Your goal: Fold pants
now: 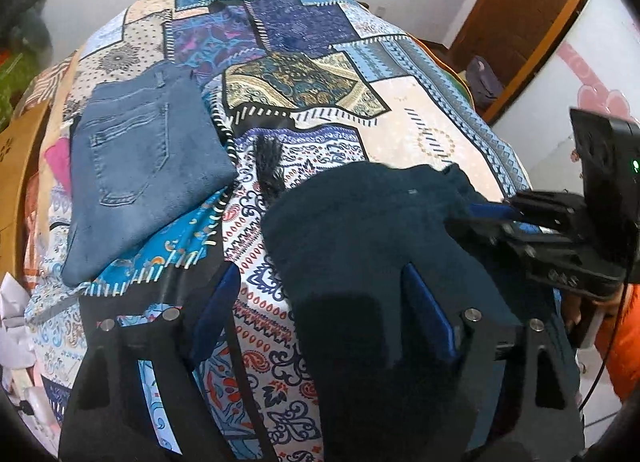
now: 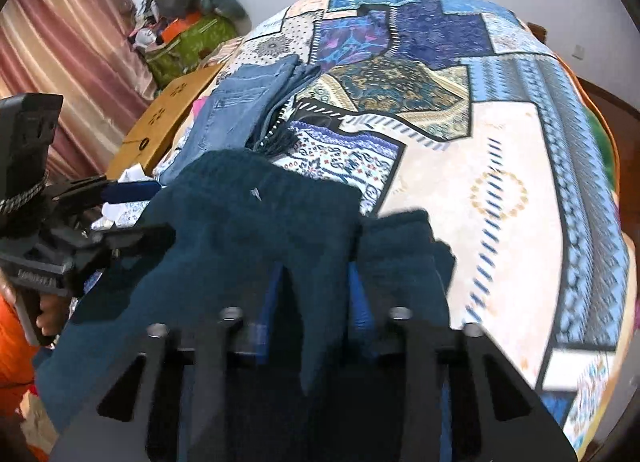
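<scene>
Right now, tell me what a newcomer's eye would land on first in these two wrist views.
First the loud patchwork bedspread covering the whole bed. Then the dark teal pants bunched at its near edge, a fold of them pinched in the right gripper, while the left gripper stands open beside them. Finally the folded blue jeans lying flat at the far left.

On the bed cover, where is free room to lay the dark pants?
Free: the pale patch of the bed cover, right of the dark pants, and the far blue patchwork. Crowded: the left side, with the folded jeans and a cardboard box.
</scene>
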The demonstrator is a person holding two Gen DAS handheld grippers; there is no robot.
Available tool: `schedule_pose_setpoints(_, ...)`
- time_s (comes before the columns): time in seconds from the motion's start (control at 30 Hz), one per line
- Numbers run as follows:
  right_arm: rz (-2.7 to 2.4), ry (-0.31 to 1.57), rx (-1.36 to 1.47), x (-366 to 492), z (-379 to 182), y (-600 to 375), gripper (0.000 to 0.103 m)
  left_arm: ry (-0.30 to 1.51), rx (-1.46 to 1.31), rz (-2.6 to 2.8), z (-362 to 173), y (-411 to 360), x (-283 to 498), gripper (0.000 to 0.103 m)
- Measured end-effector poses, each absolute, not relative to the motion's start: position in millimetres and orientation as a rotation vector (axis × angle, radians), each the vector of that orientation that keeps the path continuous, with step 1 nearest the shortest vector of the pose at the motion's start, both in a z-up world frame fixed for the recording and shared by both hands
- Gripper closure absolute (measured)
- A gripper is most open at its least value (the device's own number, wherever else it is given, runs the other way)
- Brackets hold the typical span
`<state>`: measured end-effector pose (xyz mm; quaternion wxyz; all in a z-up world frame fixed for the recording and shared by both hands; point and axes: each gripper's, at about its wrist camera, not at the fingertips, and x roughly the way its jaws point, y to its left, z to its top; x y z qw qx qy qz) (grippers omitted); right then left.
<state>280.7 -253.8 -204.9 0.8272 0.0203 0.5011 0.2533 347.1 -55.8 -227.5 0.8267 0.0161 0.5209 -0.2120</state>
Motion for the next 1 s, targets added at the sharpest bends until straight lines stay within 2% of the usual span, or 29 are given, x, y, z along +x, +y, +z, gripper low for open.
schedule_pose_setpoints(0.03, 0.536, 1.055, 0.033, 281.3, -203.5, -253.6, 0.093, 1.104, 0.039, -0.45, -227.0, -55.9, 346.6, 0.019)
schedule_pose_setpoints(0.07, 0.535, 1.026, 0.018, 278.1, -199.5, -253.5, 0.094, 1.1, 0.04, -0.451, -226.0, -55.4, 346.2, 0.019)
schedule_pose_setpoints(0.2, 0.539, 0.89, -0.042, 258.5, -173.6, -253.3, 0.096, 1.119, -0.032, -0.54, -222.3, -52.5, 348.1, 0.03)
schedule_pose_setpoints(0.27, 0.541, 0.821, -0.059, 248.1, -156.7, -253.8, 0.096, 1.155, -0.084, -0.597, -223.7, -53.8, 351.3, 0.031)
schedule_pose_setpoints(0.33, 0.546, 0.783, -0.055, 243.2, -145.3, -254.9, 0.096, 1.153, -0.063, -0.579, -221.4, -57.3, 352.3, 0.043)
schedule_pose_setpoints(0.43, 0.539, 0.733, -0.048, 235.3, -130.8, -259.0, 0.096, 1.109, -0.052, -0.574, -207.8, -62.5, 347.2, 0.056)
schedule_pose_setpoints(0.5, 0.524, 0.704, -0.05, 232.6, -126.4, -261.4, 0.097, 1.036, 0.011, -0.556, -191.7, -71.2, 337.1, 0.058)
schedule_pose_setpoints(0.6, 0.497, 0.686, -0.021, 230.5, -123.5, -272.0, 0.097, 0.932, 0.159, -0.511, -174.9, -93.4, 320.7, 0.059)
schedule_pose_setpoints(0.7, 0.452, 0.722, 0.013, 235.6, -133.6, -284.0, 0.097, 0.904, 0.261, -0.481, -175.4, -112.0, 314.7, 0.059)
schedule_pose_setpoints(0.8, 0.397, 0.822, 0.018, 247.7, -164.1, -290.9, 0.097, 0.943, 0.322, -0.443, -191.0, -124.3, 324.6, 0.059)
schedule_pose_setpoints(1.0, 0.365, 0.996, 0.028, 263.7, -214.5, -294.6, 0.096, 1.066, 0.272, -0.445, -221.7, -117.5, 347.4, 0.058)
